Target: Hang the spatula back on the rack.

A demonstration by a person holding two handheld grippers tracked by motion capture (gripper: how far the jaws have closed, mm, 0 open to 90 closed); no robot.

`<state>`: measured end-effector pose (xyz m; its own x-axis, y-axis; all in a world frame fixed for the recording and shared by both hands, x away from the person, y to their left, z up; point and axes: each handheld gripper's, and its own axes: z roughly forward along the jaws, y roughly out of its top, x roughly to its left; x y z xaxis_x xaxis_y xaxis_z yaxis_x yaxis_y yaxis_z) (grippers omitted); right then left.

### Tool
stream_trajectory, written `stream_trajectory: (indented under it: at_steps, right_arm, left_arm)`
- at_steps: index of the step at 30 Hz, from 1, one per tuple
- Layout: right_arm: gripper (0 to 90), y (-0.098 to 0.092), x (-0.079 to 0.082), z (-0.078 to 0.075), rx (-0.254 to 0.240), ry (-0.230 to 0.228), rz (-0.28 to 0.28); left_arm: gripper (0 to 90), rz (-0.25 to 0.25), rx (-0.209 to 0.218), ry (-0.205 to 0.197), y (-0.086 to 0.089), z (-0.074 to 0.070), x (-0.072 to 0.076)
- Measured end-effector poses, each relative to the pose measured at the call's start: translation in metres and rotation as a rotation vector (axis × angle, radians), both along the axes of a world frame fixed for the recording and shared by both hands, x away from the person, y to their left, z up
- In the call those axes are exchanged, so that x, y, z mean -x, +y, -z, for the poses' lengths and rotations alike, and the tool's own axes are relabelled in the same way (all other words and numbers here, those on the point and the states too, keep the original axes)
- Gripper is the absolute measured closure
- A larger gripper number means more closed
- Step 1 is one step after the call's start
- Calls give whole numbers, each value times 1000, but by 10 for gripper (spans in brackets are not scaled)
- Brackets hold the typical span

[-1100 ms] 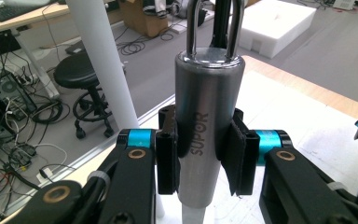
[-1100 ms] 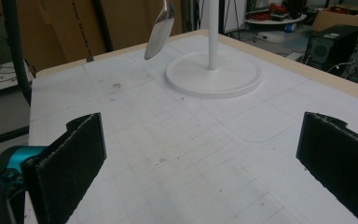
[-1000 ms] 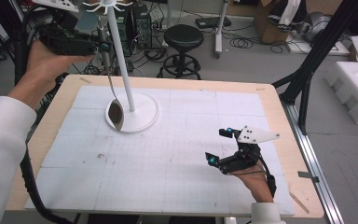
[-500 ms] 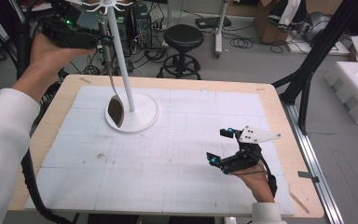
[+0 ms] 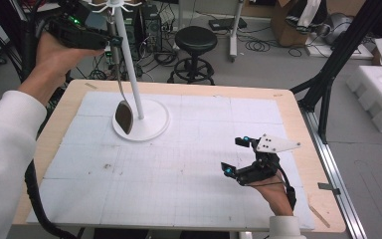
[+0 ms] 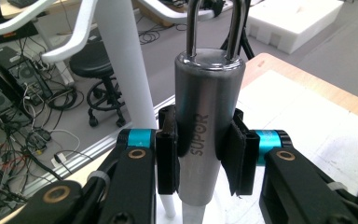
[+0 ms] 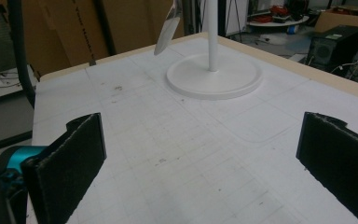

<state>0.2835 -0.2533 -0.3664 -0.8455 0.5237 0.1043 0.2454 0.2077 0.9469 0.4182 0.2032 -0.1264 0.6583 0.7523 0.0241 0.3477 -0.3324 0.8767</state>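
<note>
Above the desk's far-left corner, left gripper (image 5: 110, 41) clamped on the steel spoon's cylindrical handle (image 6: 208, 135), bowl hanging over the white round-based hook stand (image 5: 140, 119). Hanging step underway; next, loop onto a hook. Right gripper (image 5: 238, 157) wide apart, near-right.

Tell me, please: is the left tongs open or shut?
Shut. The left tongs clamp the metal handle of the ladle; both black pads press its sides, and the ladle hangs above the table.
</note>
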Motion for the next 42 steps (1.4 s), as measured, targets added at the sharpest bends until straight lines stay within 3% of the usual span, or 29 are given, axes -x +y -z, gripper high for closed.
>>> stream_trajectory:
  at_steps: [17,25,29,32,35,42]
  right_arm:
    - [2,-3,0,0,-2,0,3]
    - [2,-4,-1,1,-3,3,5]
    - [2,-4,-1,2,-2,6,9]
    - [2,-5,-1,4,-3,8,10]
    - [2,-5,-2,5,-1,11,8]
    - [2,-5,0,4,-3,1,14]
  left_arm:
    - [688,-23,12,15,-2,1,-8]
    - [687,-22,-8,24,-2,5,-14]
    - [681,-11,6,16,0,6,-14]
    - [611,-1,56,-8,5,3,-10]
    - [528,21,24,-39,7,5,-6]
    - [376,63,43,-64,18,21,15]
